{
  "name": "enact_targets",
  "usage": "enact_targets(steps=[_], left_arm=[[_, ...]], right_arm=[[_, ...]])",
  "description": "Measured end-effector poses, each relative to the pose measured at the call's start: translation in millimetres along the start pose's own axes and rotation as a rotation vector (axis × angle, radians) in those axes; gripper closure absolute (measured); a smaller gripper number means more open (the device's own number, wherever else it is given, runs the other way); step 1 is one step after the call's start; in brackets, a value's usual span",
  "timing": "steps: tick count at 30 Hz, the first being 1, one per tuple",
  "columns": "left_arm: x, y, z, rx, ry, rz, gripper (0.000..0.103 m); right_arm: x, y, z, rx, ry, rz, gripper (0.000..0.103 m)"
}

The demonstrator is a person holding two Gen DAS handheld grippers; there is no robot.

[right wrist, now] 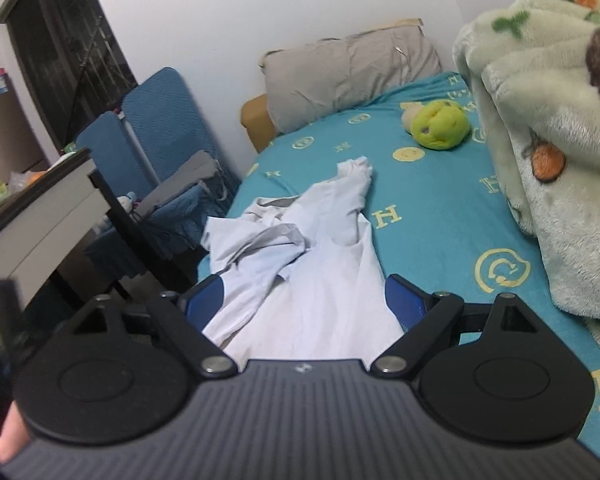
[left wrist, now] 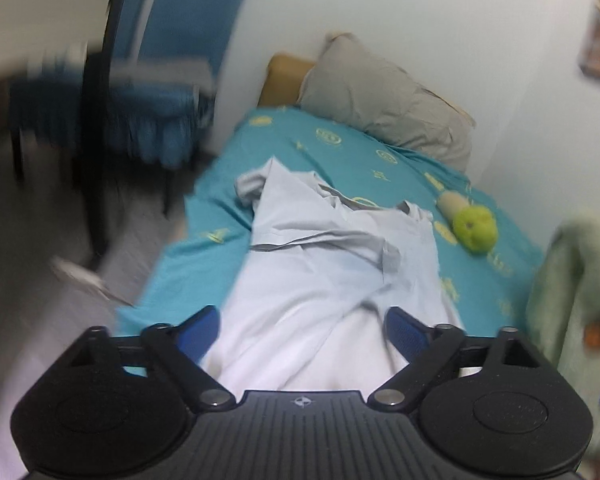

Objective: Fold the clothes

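A bed (right wrist: 440, 208) under a teal sheet printed with pale yellow letters and rings fills most of both views, its left edge dropping to the floor beside a blue padded chair (right wrist: 156, 120). The right wrist view alone shows the chair sharply, plus a white drawer unit (right wrist: 48, 216) at near left and the full bulk of a fluffy green blanket (right wrist: 540, 160) heaped along the bed's right side; in the left wrist view the chair is smeared by blur and the blanket is only a strip at the right edge. A grey, creased pillow (right wrist: 348, 72) leans at the far end against the wall. The white shirt (right wrist: 312, 280), thin and wrinkled with grey trim, lies crumpled lengthwise near the bed's left edge, one sleeve reaching far; bare sheet stays open to its right. A round green plush toy (right wrist: 440, 124) sits far right of it, apart. The left gripper (left wrist: 304, 332) and right gripper (right wrist: 304, 300) both hang over the shirt's near hem with blue-padded fingers spread wide, holding nothing.
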State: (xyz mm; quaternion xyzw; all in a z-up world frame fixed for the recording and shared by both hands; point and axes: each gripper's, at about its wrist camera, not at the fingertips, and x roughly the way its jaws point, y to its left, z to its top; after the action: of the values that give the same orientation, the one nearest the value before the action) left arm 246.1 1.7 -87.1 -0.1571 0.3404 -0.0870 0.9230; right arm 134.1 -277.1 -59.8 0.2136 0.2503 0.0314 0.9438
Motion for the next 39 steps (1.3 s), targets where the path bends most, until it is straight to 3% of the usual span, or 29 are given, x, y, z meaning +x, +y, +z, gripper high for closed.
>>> enact_targets(steps=[6, 9, 11, 13, 14, 15, 18, 23, 28, 32, 35, 38, 39], left_arm=[[98.8, 39.9, 36.2, -0.212, -0.007, 0.003, 0.019], [136.8, 51.6, 51.6, -0.275, -0.013, -0.003, 0.027], [156.0, 54.5, 59.6, -0.289, -0.016, -0.004, 0.042], [161.6, 49.2, 66.0, -0.262, -0.014, -0.027, 0.074], [162.6, 45.2, 69.6, -0.241, -0.014, -0.042, 0.081], [159.0, 37.8, 72.4, -0.188, -0.034, -0.064, 0.093], [151.0, 14.8, 87.3, -0.079, -0.078, -0.107, 0.101], [164.4, -43.2, 127.9, 0.103, -0.113, -0.116, 0.102], [220.8, -122.3, 137.6, 0.324, -0.027, -0.076, 0.102], [265.1, -152.3, 122.0, 0.356, 0.015, -0.022, 0.102], [291.6, -149.0, 104.8, 0.373, 0.048, 0.036, 0.101], [302.3, -135.2, 90.7, 0.353, 0.06, 0.038, 0.085], [298.7, -131.9, 88.8, 0.35, 0.055, 0.033, 0.073]], right_arm=[[26.2, -18.2, 4.9, 0.07, 0.01, -0.024, 0.014], [40.7, -25.7, 3.8, 0.102, 0.042, -0.023, 0.014], [50.3, -30.7, 3.2, 0.124, 0.064, -0.023, 0.014], [60.0, -35.8, 2.5, 0.145, 0.086, -0.022, 0.014], [64.8, -38.3, 2.2, 0.156, 0.097, -0.022, 0.014], [69.6, -40.8, 1.8, 0.167, 0.108, -0.021, 0.014], [66.5, -44.2, 0.6, 0.225, 0.135, 0.006, 0.014], [49.2, -38.9, -6.5, 0.246, 0.125, 0.015, 0.014], [56.2, -40.0, -10.8, 0.241, 0.15, -0.014, 0.014], [62.3, -48.3, -10.8, 0.259, 0.153, -0.025, 0.014], [67.0, -51.8, -12.0, 0.238, 0.149, -0.035, 0.014], [72.6, -53.3, -11.6, 0.212, 0.143, -0.044, 0.014], [74.2, -53.8, -11.4, 0.204, 0.14, -0.046, 0.014]])
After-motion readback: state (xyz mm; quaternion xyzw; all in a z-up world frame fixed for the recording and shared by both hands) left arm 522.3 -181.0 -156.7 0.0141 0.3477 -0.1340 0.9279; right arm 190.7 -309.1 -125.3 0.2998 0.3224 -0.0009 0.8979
